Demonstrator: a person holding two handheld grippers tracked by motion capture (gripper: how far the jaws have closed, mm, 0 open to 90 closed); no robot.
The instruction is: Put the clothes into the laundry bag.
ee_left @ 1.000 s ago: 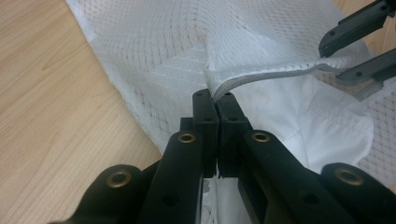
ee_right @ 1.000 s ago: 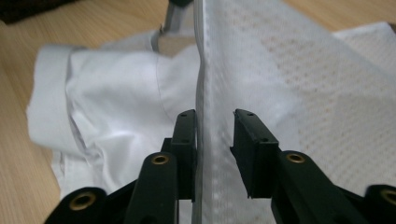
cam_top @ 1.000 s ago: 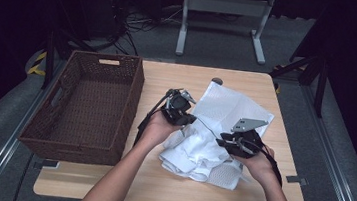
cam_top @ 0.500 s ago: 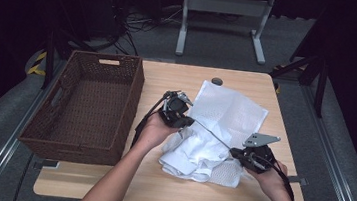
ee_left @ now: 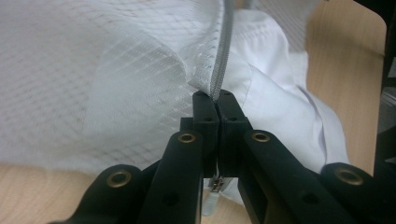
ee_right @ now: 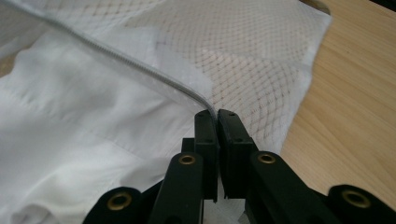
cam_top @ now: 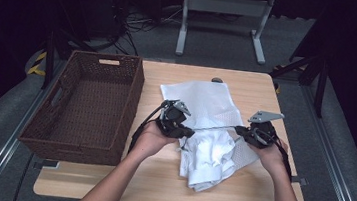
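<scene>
Moved outward since a second ago: right gripper, its jaws just closing onto the zipper edge of the mesh laundry bag, now pulled taut. Left gripper clamped on the same edge, near the wicker basket. Bag lying mid-counter, white garment bunched half inside. Risk of thin tape slipping from the jaws under tension, or garment sliding out.

1. White mesh laundry bag, flat on the wooden table's far middle, its near edge lifted.
2. Grey zipper along that edge, stretched taut and level.
3. Crumpled white garment, half inside the bag's mouth, spilling toward the table's near edge.
</scene>
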